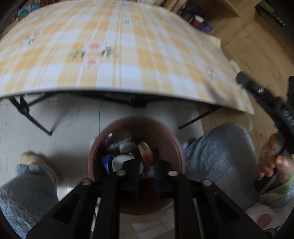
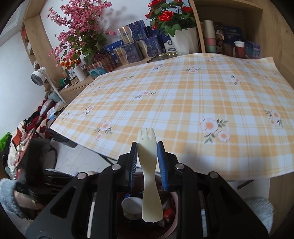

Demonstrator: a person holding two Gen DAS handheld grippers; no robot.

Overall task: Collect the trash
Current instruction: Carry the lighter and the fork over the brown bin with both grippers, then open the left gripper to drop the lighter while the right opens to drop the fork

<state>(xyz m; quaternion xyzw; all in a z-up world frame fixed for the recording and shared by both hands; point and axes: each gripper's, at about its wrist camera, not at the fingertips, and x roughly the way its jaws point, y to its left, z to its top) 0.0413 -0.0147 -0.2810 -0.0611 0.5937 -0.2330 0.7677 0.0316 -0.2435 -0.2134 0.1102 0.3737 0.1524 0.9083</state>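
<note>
Cream plastic, a small fork (image 2: 148, 165) stands upright between the two blue-padded fingers (image 2: 133, 161) of the right claw (image 2: 147, 162), prongs up and beyond the fingertips, handle hanging down below them. The fingers are pressed in on its neck, one on each side, pinching it. Right beneath the handle sits a round bin (image 2: 175, 202) with a pinkish rim; inside it a white paper cup (image 2: 131, 208) lies just left of the handle, with red scraps to the right.

In the left wrist view the same brown-red bin (image 1: 136, 165) lies straight ahead of the left claw (image 1: 146, 156), under its tips. It holds a jumble of wrappers and small cups (image 1: 125, 147), blurred, in white, blue and red. The left claw's fingers are spread apart with nothing between them.

Past the bin in both views is a table under a yellow-and-white checked cloth (image 2: 183, 103) with flower prints. Beyond the cloth's far edge stand blue boxes (image 2: 136, 44), pink blossom sprays (image 2: 80, 27) and a white pot of red roses (image 2: 170, 16).
</note>
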